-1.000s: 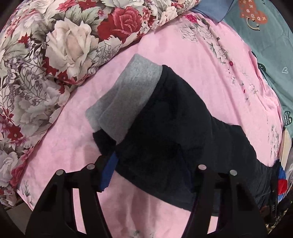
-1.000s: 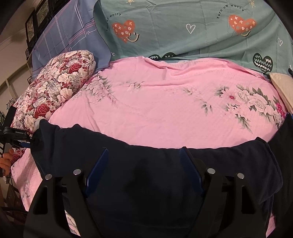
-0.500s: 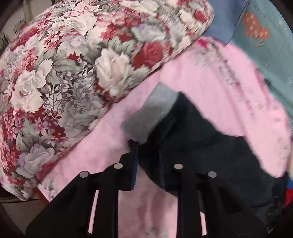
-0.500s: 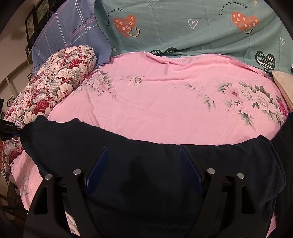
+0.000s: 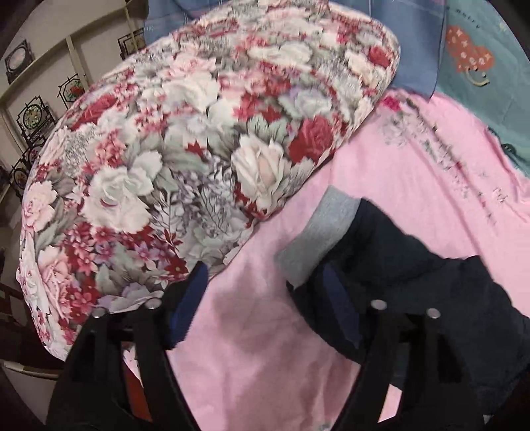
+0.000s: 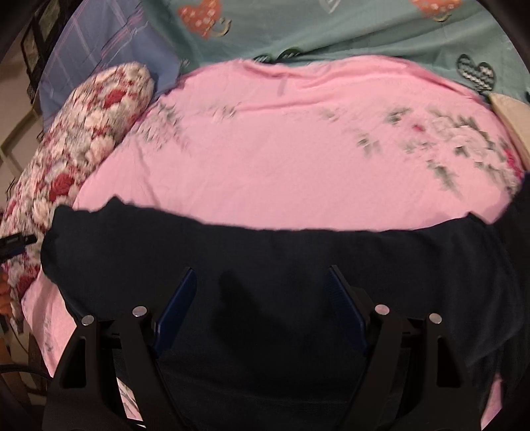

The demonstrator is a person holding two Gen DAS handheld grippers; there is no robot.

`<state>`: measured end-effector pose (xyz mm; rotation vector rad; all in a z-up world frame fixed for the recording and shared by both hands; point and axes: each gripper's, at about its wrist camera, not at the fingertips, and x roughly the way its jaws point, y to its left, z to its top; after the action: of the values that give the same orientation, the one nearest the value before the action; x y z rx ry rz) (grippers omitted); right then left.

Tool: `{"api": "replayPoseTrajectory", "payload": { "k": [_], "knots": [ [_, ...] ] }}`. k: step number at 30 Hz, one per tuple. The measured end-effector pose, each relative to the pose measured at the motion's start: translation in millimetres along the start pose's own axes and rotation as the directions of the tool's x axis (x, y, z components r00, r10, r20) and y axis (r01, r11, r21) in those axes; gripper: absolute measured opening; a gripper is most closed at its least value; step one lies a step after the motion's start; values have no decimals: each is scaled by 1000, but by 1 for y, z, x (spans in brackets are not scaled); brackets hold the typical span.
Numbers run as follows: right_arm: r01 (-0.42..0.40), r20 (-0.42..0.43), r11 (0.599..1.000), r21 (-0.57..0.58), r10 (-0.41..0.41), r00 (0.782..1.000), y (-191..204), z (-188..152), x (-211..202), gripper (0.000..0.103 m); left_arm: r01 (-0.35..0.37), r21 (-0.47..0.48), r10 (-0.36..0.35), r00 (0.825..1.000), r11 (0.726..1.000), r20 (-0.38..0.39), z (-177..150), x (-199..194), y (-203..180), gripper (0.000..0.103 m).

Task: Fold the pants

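Jaws of the left gripper [image 5: 265, 298] stand wide, having just been opening, with only bare pink sheet [image 5: 251, 364] between the blue pads; the right-hand pad overlaps the near corner of the dark pants [image 5: 414, 275] without pressing on it. Jaws of the right gripper [image 6: 261, 298] also stand wide and grip nothing, poised over the dark cloth of the pants [image 6: 281, 265], which fills the space between and beneath them.

The pants lie folded in a long band across the near part of the bed, on the pink sheet [image 6: 281, 149]. A grey cuff [image 5: 314, 238] shows at their left end, turned toward the floral pillow [image 5: 185, 159].

That pillow lies just beside the grey cuff and crowds the left side of the working area; in the right wrist view it runs along the left edge of the sheet [image 6: 86, 132]. Beyond the sheet lie a teal cover printed with hearts [image 6: 331, 30] and a blue checked cloth [image 6: 99, 56]. Framed pictures [image 5: 33, 116] stand on shelves at far left. Both views are blurred.
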<state>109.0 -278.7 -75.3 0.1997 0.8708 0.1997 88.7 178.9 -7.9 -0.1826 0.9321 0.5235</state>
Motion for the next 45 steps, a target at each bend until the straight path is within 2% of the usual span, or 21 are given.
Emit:
{"api": "replayPoseTrajectory", "payload": {
  "k": [3,4,7,9,12,15,16,20,21,25,27,30,31,34,35,36,37,40,41,43,45],
  "knots": [
    [109,26,989,98,-112,993,-35,2,-26,80,108,16,-108,994,994,28,-1,-18,-5,81],
    [148,25,978,148,-154,988,-53,0,-37,80,133,34,-134,990,991,33,-2,-19,-13,84],
    [185,44,951,248,-202,978,-87,-13,-68,80,192,129,-197,980,973,29,-13,-16,-43,87],
    [152,60,942,298,-178,982,-102,-26,-91,80,165,199,-167,986,966,-8,-24,1,-65,87],
    [113,28,949,296,-127,992,-106,-44,-102,80,104,204,-93,994,974,-59,-32,31,-73,87],
    [113,-39,946,305,-106,994,-112,-56,-86,80,148,153,-124,980,977,-156,-33,57,-64,87],
    [105,-49,942,320,-95,994,-113,-56,-80,78,159,142,-137,979,977,-153,-34,58,-61,87],
    [-42,-61,894,446,78,995,-132,-54,-51,58,144,168,-122,984,975,-132,-40,54,-63,91],
    [-52,-66,884,465,93,994,-135,-53,-47,58,145,170,-123,983,975,-136,-43,56,-65,92],
    [-26,-36,845,535,54,998,-147,-47,-46,57,128,184,-107,987,974,-123,-46,59,-70,96],
    [0,-43,845,535,27,999,-150,-41,-42,46,141,169,-119,984,975,-133,-42,62,-69,96],
    [46,-80,834,549,-2,997,-152,-38,-37,25,178,85,-164,975,980,-147,-37,67,-59,96],
    [41,-73,831,554,-1,997,-152,-38,-39,9,176,88,-162,976,980,-146,-36,67,-60,96],
    [-10,-15,829,559,22,1000,-149,-34,-54,6,132,154,-113,986,979,-124,-34,71,-69,98],
    [-31,18,838,546,24,1000,-143,-30,-66,6,105,167,-89,991,980,-103,-32,72,-70,99],
    [-53,50,846,530,32,998,-138,-27,-80,6,42,174,-31,997,984,-68,-29,74,-69,101],
    [-65,74,855,515,31,997,-133,-25,-93,6,28,166,-17,998,986,-66,-26,78,-67,101],
    [-59,102,877,476,11,995,-123,-36,-131,6,175,33,-166,968,984,-188,-18,99,-43,101],
    [-43,82,879,475,5,997,-123,-46,-135,6,195,14,-188,963,981,-190,-16,100,-39,101],
    [4,9,883,470,-10,1000,-125,-69,-129,6,196,37,-185,964,980,-192,-16,99,-40,101],
    [65,-111,870,489,-11,994,-135,-100,-106,8,196,44,-184,964,980,-193,-17,98,-42,101]
  ]
}}
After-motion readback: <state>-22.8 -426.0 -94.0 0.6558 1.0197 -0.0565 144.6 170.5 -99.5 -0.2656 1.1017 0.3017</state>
